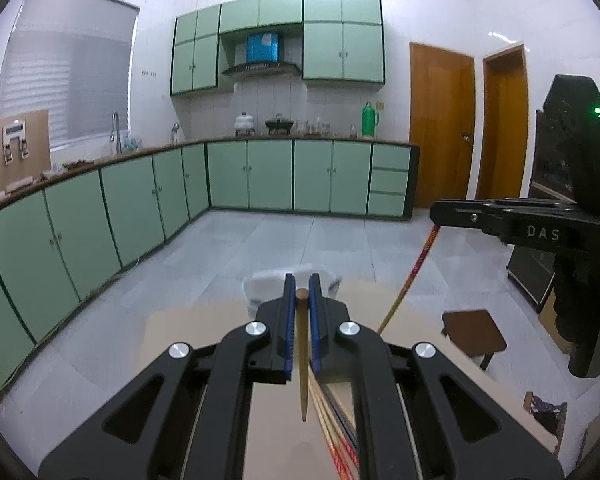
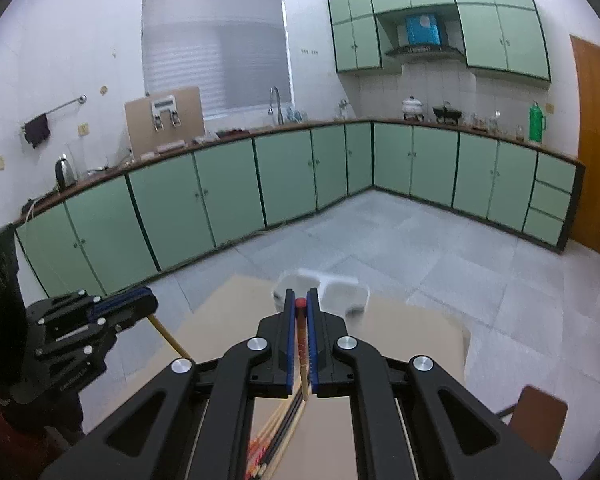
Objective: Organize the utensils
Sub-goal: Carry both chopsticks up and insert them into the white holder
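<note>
The left gripper (image 1: 302, 292) is squeezing a plain wooden chopstick (image 1: 302, 360) between its blue pads. The stick is running along the pads, with its thick end at the fingertips and its thin end pointing back toward the camera.

The right gripper (image 2: 299, 304) is doing the same thing with a red-tipped chopstick (image 2: 301, 344). Its red knob is sitting right at the fingertips, and its patterned body is running back and down. In the left camera, this stick is hanging slanted below the right gripper.

Both grippers are being held up above the tan bench (image 2: 412, 332), side by side, with the right one near the left one.

Just below each gripper, a bundle of other chopsticks (image 2: 278, 436) is lying on the bench. They are lying lengthwise, pointing away from the grippers.

Straight ahead of both grippers, at the far edge of the bench, a white holder (image 2: 340, 286) is waiting. It looks blurry, so its compartments are hard to make out. It seems about equally far from both grippers.

The sticks probably belong in that holder. Each stick is lying in line with its gripper, so it is already pointing toward the holder. The gripper would likely need to tip so the stick can go in end first.
</note>
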`<state>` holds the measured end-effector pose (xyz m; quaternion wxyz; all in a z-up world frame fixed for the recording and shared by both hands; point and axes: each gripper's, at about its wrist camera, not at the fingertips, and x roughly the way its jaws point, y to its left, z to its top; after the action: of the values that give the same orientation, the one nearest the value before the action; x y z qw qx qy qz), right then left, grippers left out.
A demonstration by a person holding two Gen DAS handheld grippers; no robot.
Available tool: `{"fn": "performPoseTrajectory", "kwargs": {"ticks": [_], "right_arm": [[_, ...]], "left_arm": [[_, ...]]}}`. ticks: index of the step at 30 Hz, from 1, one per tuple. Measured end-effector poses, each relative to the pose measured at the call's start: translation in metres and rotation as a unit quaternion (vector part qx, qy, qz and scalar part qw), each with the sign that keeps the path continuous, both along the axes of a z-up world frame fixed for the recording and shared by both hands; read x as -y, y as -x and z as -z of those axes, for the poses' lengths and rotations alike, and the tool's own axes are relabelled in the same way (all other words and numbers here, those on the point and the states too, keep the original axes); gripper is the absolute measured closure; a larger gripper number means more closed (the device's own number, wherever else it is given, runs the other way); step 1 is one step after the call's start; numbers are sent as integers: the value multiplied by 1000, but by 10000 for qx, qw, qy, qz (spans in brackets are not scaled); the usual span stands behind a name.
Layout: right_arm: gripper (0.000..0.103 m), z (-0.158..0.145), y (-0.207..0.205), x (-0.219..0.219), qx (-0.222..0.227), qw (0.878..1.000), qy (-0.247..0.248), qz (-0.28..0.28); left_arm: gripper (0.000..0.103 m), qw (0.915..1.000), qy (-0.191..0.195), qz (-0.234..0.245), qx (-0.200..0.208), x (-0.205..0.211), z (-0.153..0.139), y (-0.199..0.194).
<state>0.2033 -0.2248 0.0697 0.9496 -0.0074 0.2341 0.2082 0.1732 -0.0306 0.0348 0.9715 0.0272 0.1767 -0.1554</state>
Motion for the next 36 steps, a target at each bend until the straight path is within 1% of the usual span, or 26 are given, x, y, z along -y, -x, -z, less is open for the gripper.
{"fn": "performPoseTrajectory", "kwargs": {"ticks": [4,9,12,15,19,23,26,30,36], "right_arm": [[98,-22,-16,-4,202,9998,-25,31],[98,-44,-43,-6,378,9991,-90,138],[98,-50,-59,-8,447,9987,-86,223],[98,-49,-76,-11,437,9986,-60,295],[98,-35,-101,-15,278,9989,-53,374],[98,-11,-122,-19,107,9990,-24,440],[98,9,-137,-21,-53,9988,19,483],[98,32,-150,-23,-243,9984,59,511],[98,54,-158,-23,-474,9975,109,517]], "left_arm": [[97,9996,-40,-3,294,7,-23,-15],[97,9983,107,-37,573,13,-51,-44],[97,9974,135,-92,703,19,-64,-66],[97,9968,139,-160,765,27,-68,-86],[97,9971,162,-220,709,35,-60,-114],[97,9978,63,-288,589,41,-41,-141],[98,9988,64,-306,376,44,-23,-160],[97,9991,-78,-329,259,43,-5,-177],[97,9992,-121,-374,-7,34,18,-192]]}}
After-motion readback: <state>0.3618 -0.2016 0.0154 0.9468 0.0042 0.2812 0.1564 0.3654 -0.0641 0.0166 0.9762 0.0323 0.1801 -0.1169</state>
